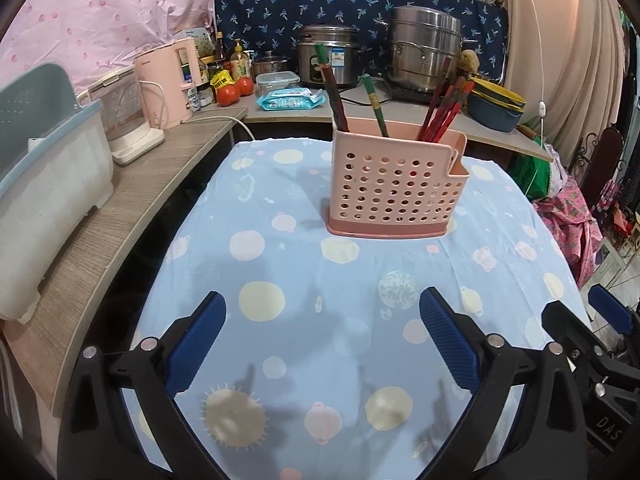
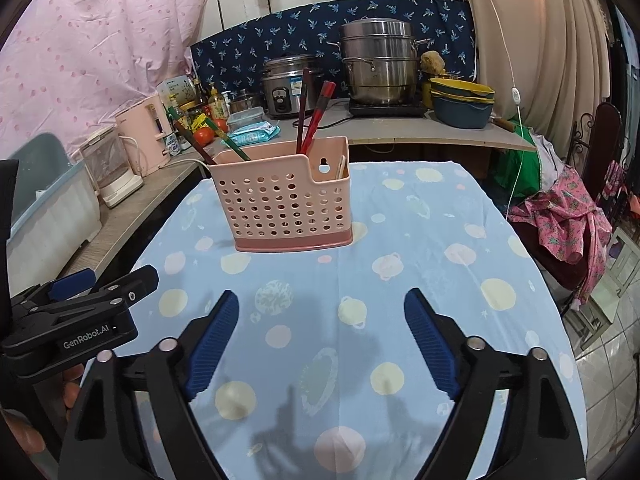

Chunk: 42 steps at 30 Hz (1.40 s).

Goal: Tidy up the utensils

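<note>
- Pale-blue planet-print cloth (image 1: 352, 280) covers the worktop.
- Pink holder (image 1: 394, 188) stands on it, chopsticks (image 1: 442, 110) inside.
- Pots (image 2: 378, 66) behind the holder.
- Left tongs (image 1: 322, 340), right tongs (image 2: 322, 340): spread wide, empty.

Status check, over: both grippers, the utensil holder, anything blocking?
Left gripper open, empty. Right gripper open, empty. Pink perforated plastic holder upright on blue planet-print cloth, chopsticks inside. Nothing in the way.
</note>
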Motion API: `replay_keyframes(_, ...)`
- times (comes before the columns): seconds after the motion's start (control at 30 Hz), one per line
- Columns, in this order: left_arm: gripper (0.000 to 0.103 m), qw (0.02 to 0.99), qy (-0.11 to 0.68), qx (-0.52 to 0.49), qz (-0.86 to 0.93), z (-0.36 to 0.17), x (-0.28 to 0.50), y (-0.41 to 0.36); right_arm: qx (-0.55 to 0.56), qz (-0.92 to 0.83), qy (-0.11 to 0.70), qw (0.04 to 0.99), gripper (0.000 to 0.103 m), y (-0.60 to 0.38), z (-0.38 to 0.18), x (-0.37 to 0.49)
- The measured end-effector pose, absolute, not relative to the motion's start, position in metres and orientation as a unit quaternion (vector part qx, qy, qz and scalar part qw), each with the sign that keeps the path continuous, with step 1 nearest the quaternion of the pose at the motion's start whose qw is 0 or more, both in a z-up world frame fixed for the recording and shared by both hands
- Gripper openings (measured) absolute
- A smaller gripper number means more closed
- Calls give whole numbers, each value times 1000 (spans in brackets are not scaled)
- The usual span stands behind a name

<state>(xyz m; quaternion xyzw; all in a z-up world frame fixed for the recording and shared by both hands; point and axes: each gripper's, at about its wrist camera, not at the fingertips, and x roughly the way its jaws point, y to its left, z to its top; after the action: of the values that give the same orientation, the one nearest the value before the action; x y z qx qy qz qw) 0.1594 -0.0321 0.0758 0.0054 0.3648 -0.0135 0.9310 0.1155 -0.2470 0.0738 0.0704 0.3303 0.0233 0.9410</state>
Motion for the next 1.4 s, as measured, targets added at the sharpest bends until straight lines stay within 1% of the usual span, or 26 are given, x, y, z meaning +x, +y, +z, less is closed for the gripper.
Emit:
replay_keyframes(0.2, 95, 932, 363, 19, -1, 73, 160, -34, 78, 24, 335, 939, 87, -249, 69, 117)
replay_keyframes(0.23, 95, 931, 364, 19, -1, 73, 160, -34, 81, 27, 341, 936, 95, -249, 68, 118)
replay_keyframes(0.27, 95, 931, 363, 20, -1, 72, 160, -34, 85, 29, 342, 935, 96, -250, 67, 118)
replay_keyframes(0.43, 95, 932, 362, 31, 6, 69, 160, -36, 85, 22, 336, 938, 96, -251, 65, 118)
replay_keyframes(1.4, 96, 929, 369, 27, 22, 65, 167, -32, 72, 12, 339, 938, 96, -249, 60, 128)
